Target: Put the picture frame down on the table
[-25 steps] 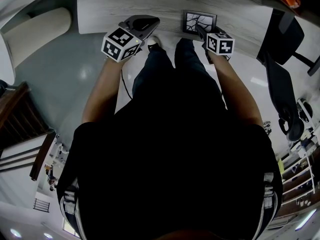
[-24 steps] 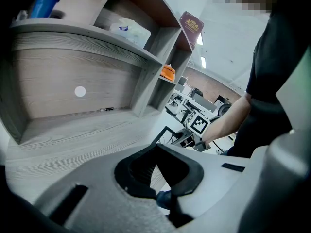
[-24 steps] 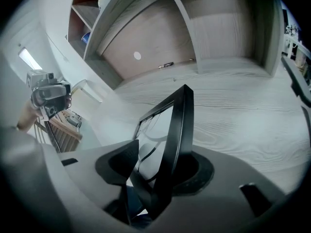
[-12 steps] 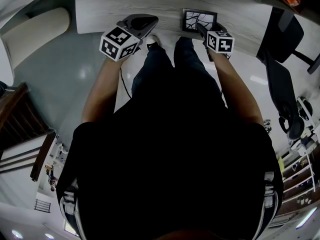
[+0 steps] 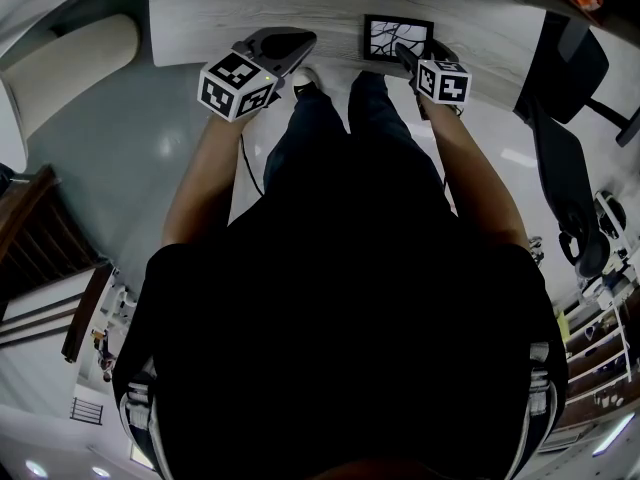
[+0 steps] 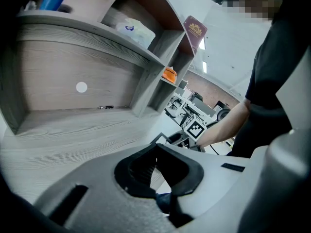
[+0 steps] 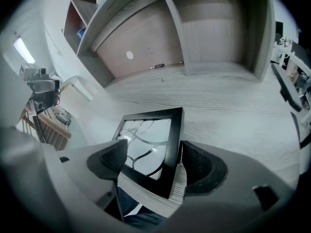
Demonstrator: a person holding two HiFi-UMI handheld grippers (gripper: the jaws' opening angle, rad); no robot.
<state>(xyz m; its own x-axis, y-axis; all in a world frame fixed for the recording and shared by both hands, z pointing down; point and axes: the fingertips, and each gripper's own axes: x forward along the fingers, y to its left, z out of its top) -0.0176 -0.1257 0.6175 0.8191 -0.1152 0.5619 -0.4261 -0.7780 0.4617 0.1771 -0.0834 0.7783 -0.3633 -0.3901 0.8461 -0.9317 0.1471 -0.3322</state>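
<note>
Right gripper (image 7: 153, 152) fingers, just opening, straddle picture frame (image 7: 174, 139); left gripper (image 6: 156, 149) fingers seemingly together.

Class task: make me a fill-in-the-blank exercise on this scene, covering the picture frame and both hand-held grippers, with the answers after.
1. The picture frame lies flat on the ____.
2. Its border is ____ in colour.
3. The jaws of the right hand-held gripper stand ____, one on each side of the frame's corner.
4. The left hand-held gripper holds ____.
Answers: table; black; open; nothing.
Note: the right jaws have just been opening.
</note>
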